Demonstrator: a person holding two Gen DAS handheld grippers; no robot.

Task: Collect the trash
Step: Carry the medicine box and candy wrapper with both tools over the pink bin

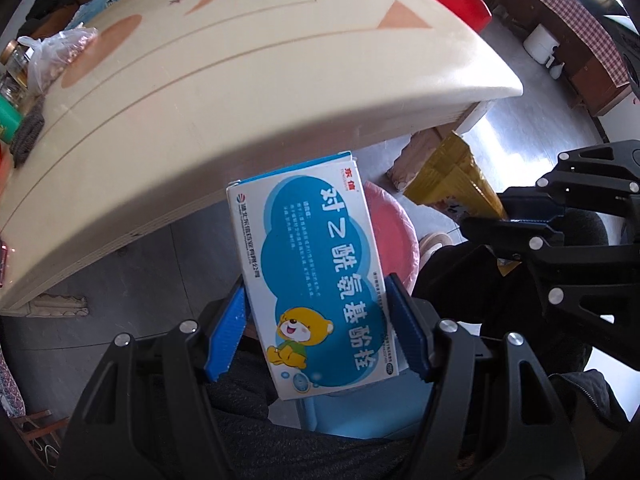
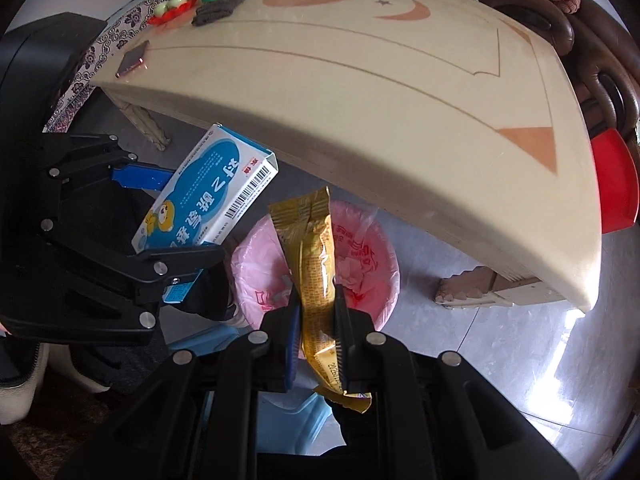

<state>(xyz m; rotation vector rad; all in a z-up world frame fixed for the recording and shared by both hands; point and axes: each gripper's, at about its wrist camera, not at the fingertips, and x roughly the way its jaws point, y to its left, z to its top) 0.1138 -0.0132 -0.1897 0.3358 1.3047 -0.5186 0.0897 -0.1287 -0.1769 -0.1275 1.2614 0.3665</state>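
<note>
Pink-lined bin (image 2: 360,256) sits on the floor beside the surface (image 2: 360,92), so I hold both pieces above it: my left claw (image 1: 320,332) clamps the medicine box (image 1: 316,276), my right claw (image 2: 318,324) pinches the gold wrapper (image 2: 316,264), ready to drop.

The right gripper (image 2: 316,300) pinches a yellow wrapper (image 2: 316,264) above the pink-lined bin (image 2: 372,264). To its left, the left gripper (image 2: 160,216) clamps a blue-and-white medicine box (image 2: 208,196), below the cream table (image 2: 360,112) edge
</note>
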